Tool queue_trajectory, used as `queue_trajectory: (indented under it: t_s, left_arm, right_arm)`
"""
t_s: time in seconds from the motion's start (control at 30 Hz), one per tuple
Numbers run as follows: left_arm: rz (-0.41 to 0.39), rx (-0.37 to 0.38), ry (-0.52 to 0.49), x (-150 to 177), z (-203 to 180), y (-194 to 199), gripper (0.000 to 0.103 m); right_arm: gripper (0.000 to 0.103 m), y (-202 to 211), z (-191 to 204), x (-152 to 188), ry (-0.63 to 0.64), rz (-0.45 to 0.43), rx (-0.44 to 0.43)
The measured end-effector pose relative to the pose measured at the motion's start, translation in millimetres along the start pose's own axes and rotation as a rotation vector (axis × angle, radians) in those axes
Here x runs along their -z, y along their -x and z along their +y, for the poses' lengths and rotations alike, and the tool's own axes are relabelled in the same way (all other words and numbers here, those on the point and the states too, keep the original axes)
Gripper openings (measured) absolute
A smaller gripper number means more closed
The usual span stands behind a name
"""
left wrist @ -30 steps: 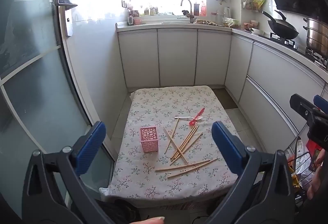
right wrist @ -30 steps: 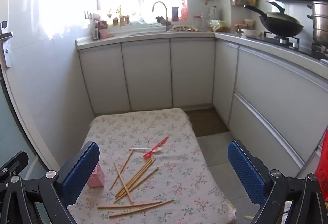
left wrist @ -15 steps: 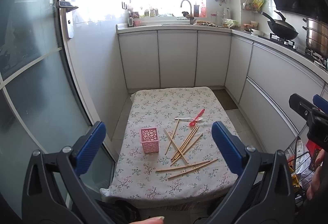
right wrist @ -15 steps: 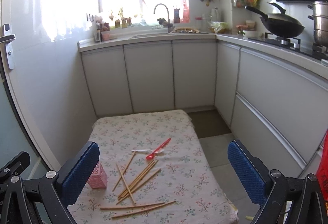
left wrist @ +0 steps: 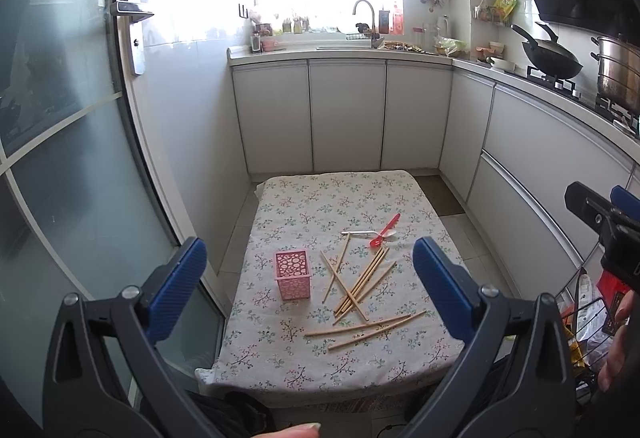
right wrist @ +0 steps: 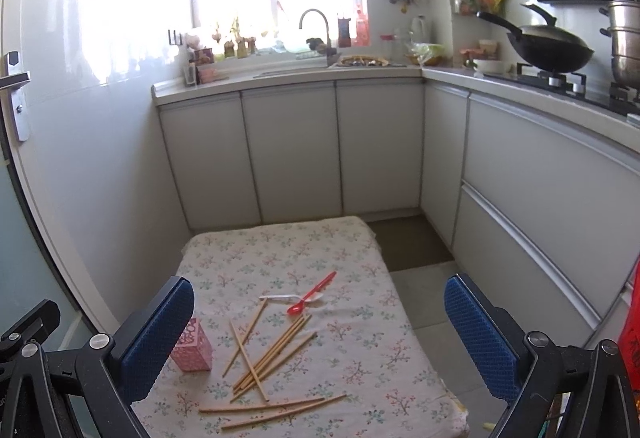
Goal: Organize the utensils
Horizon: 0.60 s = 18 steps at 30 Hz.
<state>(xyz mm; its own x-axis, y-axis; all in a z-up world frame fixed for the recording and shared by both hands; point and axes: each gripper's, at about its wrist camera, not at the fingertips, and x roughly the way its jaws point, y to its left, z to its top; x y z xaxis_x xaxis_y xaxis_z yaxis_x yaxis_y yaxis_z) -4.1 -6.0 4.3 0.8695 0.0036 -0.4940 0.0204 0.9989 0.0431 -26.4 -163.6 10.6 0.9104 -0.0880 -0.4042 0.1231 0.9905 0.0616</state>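
A small table under a floral cloth (left wrist: 320, 205) (right wrist: 280, 250) holds a pink perforated holder (left wrist: 292, 275) (right wrist: 192, 346), upright on the left side. Several wooden chopsticks (left wrist: 362, 280) (right wrist: 272, 352) lie scattered to its right, some crossing. Beyond them lie a red spoon (left wrist: 385, 230) (right wrist: 313, 292) and a white spoon (left wrist: 366, 233) (right wrist: 280, 297), touching. My left gripper (left wrist: 310, 284) hangs open, above and short of the table's near edge, nothing between its blue pads. My right gripper (right wrist: 318, 338) is open and empty too, held back over the near right side.
A glass door (left wrist: 60, 157) with a handle stands close on the left. White cabinets (right wrist: 292, 153) line the back and right, with a sink tap (right wrist: 316, 25), a wok (right wrist: 548, 49) and a steel pot (right wrist: 624, 41) on the counter. A wire rack (left wrist: 588, 314) is at the right.
Both views have lifted and tipped slightly, so the table sits a little lower in frame. The utensils and holder have not moved, and both grippers stay open.
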Motion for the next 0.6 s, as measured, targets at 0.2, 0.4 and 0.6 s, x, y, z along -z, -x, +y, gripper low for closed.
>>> queue_trajectory:
  t_s: [0.2, 0.4, 0.6]
  left_arm:
    - [0.0, 0.0, 0.0, 0.0, 0.2, 0.0, 0.103]
    - [-0.001, 0.0, 0.001, 0.0, 0.3, 0.1, 0.102]
    - [-0.002, 0.001, 0.0, -0.1, -0.2, 0.8, 0.102]
  right_arm:
    - [0.103, 0.3, -0.8, 0.3, 0.0, 0.0, 0.0]
    - [0.103, 0.2, 0.0, -0.2, 0.001, 0.001, -0.002]
    - [0.103, 0.0, 0.4, -0.4, 0.002, 0.001, -0.003]
